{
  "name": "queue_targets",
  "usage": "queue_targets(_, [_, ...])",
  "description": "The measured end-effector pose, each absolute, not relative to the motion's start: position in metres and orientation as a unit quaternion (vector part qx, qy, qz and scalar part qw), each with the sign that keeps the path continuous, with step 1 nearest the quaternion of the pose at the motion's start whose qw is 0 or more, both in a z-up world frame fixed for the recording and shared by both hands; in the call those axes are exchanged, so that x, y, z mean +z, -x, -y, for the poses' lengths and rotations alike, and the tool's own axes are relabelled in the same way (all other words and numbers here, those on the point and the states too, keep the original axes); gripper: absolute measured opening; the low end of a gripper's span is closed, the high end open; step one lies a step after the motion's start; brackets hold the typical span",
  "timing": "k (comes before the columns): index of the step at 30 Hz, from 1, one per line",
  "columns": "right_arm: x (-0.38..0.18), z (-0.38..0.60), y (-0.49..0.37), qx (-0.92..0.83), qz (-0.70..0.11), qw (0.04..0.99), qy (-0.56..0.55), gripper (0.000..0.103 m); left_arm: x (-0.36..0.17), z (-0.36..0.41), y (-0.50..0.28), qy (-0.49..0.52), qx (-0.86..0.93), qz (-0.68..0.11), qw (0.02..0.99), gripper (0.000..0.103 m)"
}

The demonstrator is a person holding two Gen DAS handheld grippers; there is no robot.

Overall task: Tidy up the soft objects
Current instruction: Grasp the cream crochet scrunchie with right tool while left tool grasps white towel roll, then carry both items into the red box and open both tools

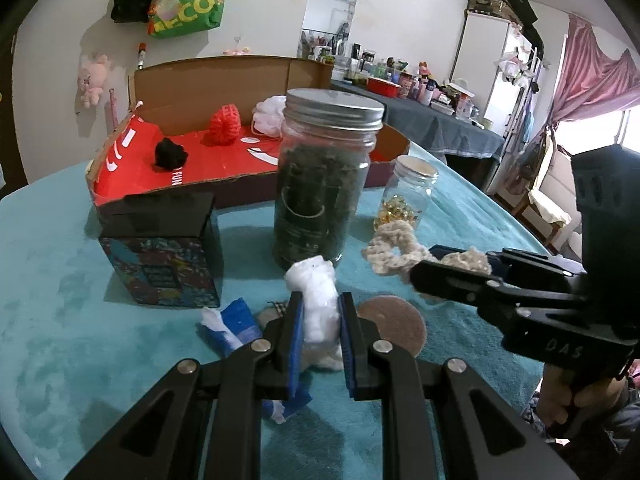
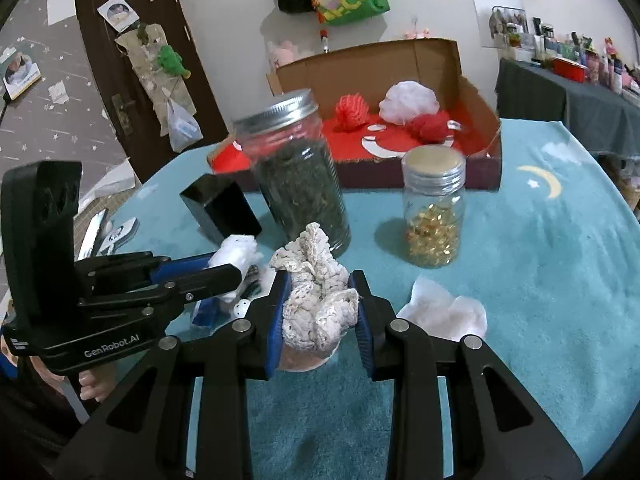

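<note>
**Both grippers grip soft pieces over the teal cloth**

A cardboard box (image 2: 476, 96) with a red floor stands at the back, holding a white mesh puff (image 2: 408, 102) and red puffs. In front stands a tall jar of dark leaves (image 1: 320, 176). The right gripper (image 2: 320, 312) pinches a cream crocheted piece (image 2: 316, 300). The left gripper (image 1: 320, 320) clamps a white cotton wad (image 1: 318, 300).

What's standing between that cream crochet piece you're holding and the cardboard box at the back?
In the right wrist view, two lidded jars: the tall jar of dark leaves and the small jar of gold bits, between the crochet piece and cardboard box.
</note>
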State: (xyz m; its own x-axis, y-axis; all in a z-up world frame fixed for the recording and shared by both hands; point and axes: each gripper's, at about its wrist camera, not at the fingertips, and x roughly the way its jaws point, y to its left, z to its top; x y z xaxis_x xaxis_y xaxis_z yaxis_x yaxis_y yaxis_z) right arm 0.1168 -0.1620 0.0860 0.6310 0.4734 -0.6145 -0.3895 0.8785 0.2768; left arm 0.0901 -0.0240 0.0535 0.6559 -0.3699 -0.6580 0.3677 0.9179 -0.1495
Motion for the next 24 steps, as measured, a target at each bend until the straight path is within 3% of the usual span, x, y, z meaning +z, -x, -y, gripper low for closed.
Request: queue_targets(24, [0.079,0.210,-0.124,0.194,-0.379,0.901,-0.081,0.029,0.056,-0.054,-0.087,0.050,-0.134,-0.379,0.914,0.017])
